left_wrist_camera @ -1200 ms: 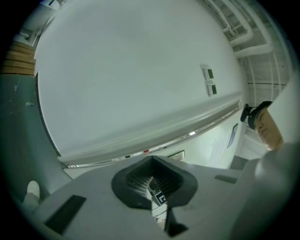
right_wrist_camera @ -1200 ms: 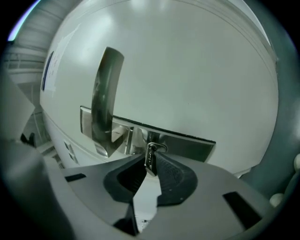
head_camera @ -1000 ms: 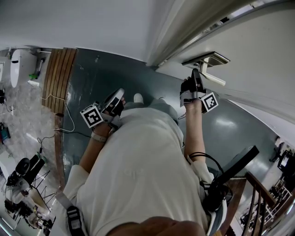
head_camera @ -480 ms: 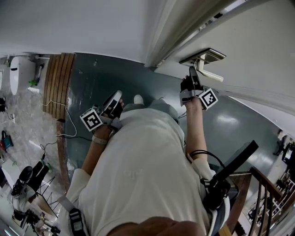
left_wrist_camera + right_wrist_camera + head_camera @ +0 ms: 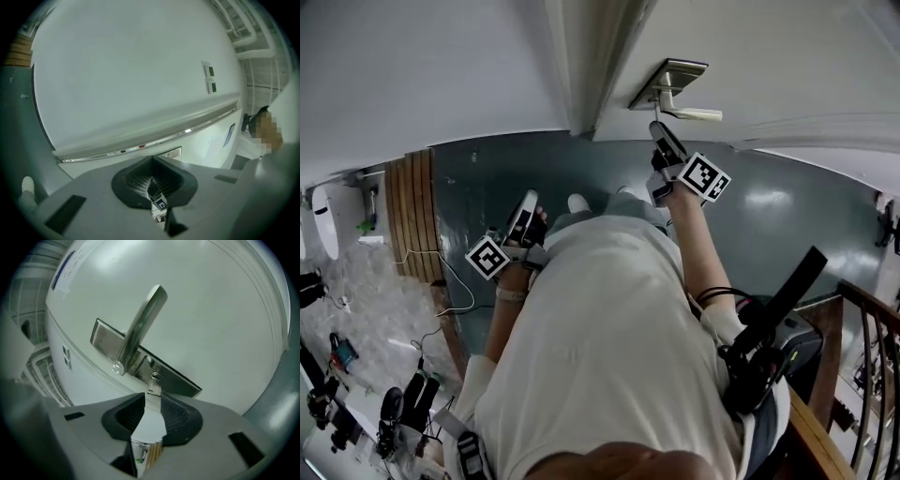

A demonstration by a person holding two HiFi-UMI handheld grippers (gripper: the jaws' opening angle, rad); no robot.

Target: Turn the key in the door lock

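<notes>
Count, all views:
- door (image 5: 220,305): 1
- handle (image 5: 140,326): 1, lever type
- lock plate (image 5: 105,339): 1, metal
- key (image 5: 154,384): 1
- grippers: 2, namely left gripper (image 5: 151,178) and right gripper (image 5: 152,399)
- marker cubes (image 5: 705,178): 2, one per gripper
- person (image 5: 600,356): 1
- shoe (image 5: 578,202): 1 clearly visible, white
- wall plates (image 5: 208,70): 2, small, one above other
- slat panel (image 5: 411,216): 1, wooden, on floor
- cable (image 5: 464,295): 1 loose on floor, white
- railing (image 5: 872,305): 1, wooden top rail
</notes>
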